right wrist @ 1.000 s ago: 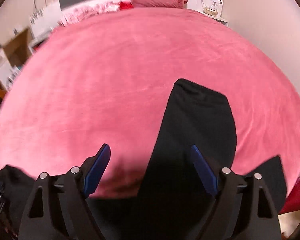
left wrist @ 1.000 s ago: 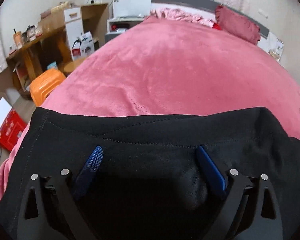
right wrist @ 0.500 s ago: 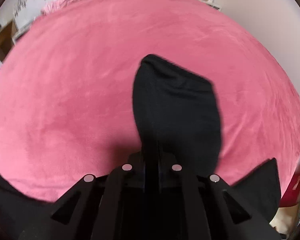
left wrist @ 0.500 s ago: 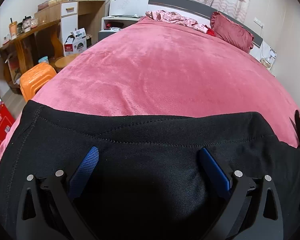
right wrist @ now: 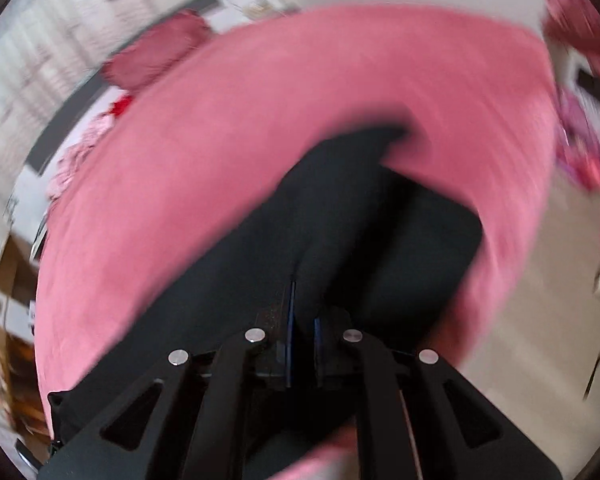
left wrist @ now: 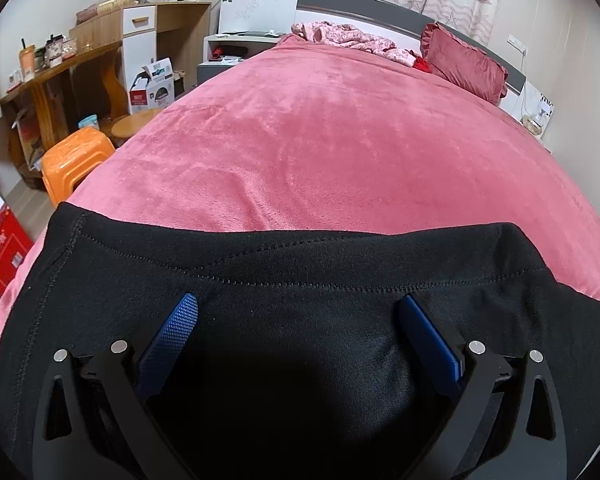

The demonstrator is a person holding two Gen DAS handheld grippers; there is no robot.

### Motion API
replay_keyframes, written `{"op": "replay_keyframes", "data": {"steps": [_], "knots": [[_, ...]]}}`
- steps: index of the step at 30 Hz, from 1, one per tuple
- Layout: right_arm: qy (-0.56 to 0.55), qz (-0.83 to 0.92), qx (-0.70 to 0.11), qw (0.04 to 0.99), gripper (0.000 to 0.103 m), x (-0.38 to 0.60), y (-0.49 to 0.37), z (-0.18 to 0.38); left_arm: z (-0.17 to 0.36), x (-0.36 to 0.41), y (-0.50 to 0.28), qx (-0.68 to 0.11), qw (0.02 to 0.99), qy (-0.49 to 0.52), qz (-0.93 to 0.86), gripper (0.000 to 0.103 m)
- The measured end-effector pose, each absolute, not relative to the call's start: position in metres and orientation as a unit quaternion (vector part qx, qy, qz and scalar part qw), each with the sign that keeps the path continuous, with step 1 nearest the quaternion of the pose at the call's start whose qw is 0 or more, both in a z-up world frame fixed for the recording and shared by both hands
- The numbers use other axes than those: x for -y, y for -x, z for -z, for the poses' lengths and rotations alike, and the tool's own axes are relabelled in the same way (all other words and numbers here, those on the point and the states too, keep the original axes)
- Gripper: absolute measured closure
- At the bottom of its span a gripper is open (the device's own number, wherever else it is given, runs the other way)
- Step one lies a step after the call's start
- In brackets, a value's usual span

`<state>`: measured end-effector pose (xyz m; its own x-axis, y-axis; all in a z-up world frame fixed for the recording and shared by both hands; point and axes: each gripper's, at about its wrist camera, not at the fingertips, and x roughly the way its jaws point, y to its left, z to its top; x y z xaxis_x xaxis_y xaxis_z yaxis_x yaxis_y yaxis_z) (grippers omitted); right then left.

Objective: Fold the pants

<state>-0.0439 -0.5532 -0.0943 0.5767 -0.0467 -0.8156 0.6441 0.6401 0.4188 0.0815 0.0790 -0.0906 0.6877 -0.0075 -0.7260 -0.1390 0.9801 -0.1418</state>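
Note:
Black pants [left wrist: 300, 280] lie on a bed under a pink blanket [left wrist: 340, 140]. In the left wrist view the stitched waistband runs across just beyond my left gripper [left wrist: 296, 320], which is open above the cloth with nothing between its blue pads [left wrist: 180, 320]. In the blurred right wrist view my right gripper [right wrist: 302, 320] is shut on a fold of a pant leg [right wrist: 360, 200], which stretches away from it over the blanket [right wrist: 220, 140].
A dark red pillow [left wrist: 464, 64] and crumpled pink cloth [left wrist: 348, 38] lie at the headboard. Left of the bed stand an orange stool [left wrist: 74, 160], a wooden desk [left wrist: 60, 76], boxes [left wrist: 152, 88] and a red box [left wrist: 2, 252]. Bare floor [right wrist: 540, 300] lies right of the bed.
My right gripper closed on the pant leg and has swung fast, tilting its view. My left gripper stayed open over the waistband, shifting slightly.

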Motion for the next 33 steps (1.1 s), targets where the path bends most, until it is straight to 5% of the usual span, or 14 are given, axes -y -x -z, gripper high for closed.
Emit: {"op": "replay_keyframes", "data": {"steps": [5, 7, 9, 10, 17, 21, 23, 25, 26, 33], "knots": [[-0.443, 0.163, -0.343, 0.812, 0.085, 0.576, 0.055, 0.108, 0.091, -0.077, -0.082, -0.394, 0.914, 0.089, -0.039, 0.004], [-0.447, 0.153, -0.319, 0.822, 0.054, 0.586, 0.051, 0.104, 0.091, -0.077, -0.082, -0.394, 0.914, 0.088, -0.039, 0.004], [-0.458, 0.162, -0.315, 0.815, 0.060, 0.596, 0.047, 0.104, 0.090, -0.077, -0.081, -0.395, 0.914, 0.087, -0.039, 0.004], [-0.466, 0.168, -0.319, 0.808, 0.094, 0.602, 0.044, 0.104, 0.090, -0.076, -0.081, -0.395, 0.914, 0.086, -0.040, 0.004], [-0.444, 0.191, -0.315, 0.817, 0.097, 0.604, 0.070, 0.087, 0.091, -0.075, -0.080, -0.398, 0.913, 0.081, -0.039, 0.004], [-0.454, 0.220, -0.340, 0.794, 0.094, 0.610, 0.070, 0.122, 0.090, -0.074, -0.079, -0.400, 0.913, 0.075, -0.041, 0.004], [-0.444, 0.240, -0.334, 0.796, 0.081, 0.606, 0.068, 0.112, 0.090, -0.074, -0.079, -0.400, 0.912, 0.075, -0.041, 0.004], [-0.400, 0.283, -0.332, 0.806, 0.054, 0.599, 0.072, 0.092, 0.089, -0.072, -0.079, -0.402, 0.912, 0.071, -0.045, 0.004], [-0.375, 0.299, -0.323, 0.816, 0.051, 0.594, 0.071, 0.081, 0.087, -0.069, -0.079, -0.407, 0.910, 0.059, -0.053, 0.004], [-0.164, 0.241, -0.350, 0.890, 0.053, 0.531, 0.011, 0.051, 0.053, -0.022, -0.077, -0.387, 0.920, 0.044, 0.036, 0.007]]}}
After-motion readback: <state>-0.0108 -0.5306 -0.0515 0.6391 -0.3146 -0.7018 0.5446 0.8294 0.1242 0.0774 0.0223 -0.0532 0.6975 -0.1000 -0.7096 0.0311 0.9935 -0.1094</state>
